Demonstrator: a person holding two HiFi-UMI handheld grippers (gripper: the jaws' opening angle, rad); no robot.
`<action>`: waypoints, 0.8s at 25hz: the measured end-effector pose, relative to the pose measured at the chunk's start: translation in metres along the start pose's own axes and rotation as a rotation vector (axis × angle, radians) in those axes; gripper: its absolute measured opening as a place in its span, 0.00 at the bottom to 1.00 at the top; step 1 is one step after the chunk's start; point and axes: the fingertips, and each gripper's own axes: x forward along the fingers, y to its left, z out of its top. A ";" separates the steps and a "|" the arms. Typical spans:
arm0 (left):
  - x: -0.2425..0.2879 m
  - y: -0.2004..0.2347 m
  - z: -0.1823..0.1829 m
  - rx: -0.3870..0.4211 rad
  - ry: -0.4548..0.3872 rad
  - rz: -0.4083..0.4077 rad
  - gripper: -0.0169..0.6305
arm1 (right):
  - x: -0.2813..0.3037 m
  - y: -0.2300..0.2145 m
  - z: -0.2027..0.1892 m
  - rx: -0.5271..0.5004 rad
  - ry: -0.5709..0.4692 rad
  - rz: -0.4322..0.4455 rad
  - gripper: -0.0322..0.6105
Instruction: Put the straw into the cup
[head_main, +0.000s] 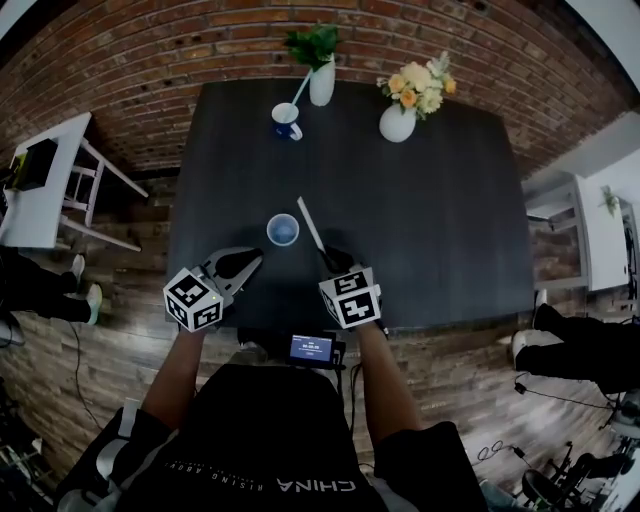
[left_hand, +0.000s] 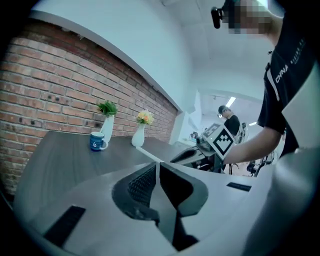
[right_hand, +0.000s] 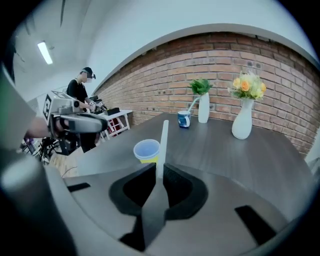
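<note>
A white straw (head_main: 311, 224) sticks out forward from my right gripper (head_main: 331, 259), whose jaws are shut on its near end. In the right gripper view the straw (right_hand: 162, 146) rises straight up from the closed jaws of the right gripper (right_hand: 158, 175). The small cup (head_main: 283, 230) with a pale blue inside stands upright on the dark table (head_main: 440, 230), just left of the straw. From the right gripper the cup (right_hand: 147, 150) is close ahead, slightly left. My left gripper (head_main: 243, 262) hovers left of the cup, shut and holding nothing; its closed jaws (left_hand: 157, 170) show in its own view.
At the table's far edge stand a blue mug (head_main: 287, 121) with a straw in it, a white vase with green leaves (head_main: 321, 78) and a white vase with flowers (head_main: 398, 121). White side tables (head_main: 45, 180) flank the table. People stand nearby (right_hand: 80, 90).
</note>
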 end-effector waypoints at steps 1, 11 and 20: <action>0.003 0.001 0.004 -0.023 -0.017 -0.004 0.04 | -0.003 0.005 0.007 -0.014 -0.017 0.014 0.13; 0.023 0.017 0.052 -0.240 -0.175 -0.029 0.18 | -0.024 0.051 0.053 -0.123 -0.160 0.120 0.13; 0.024 0.032 0.072 -0.457 -0.249 -0.026 0.18 | -0.032 0.068 0.065 -0.190 -0.216 0.131 0.13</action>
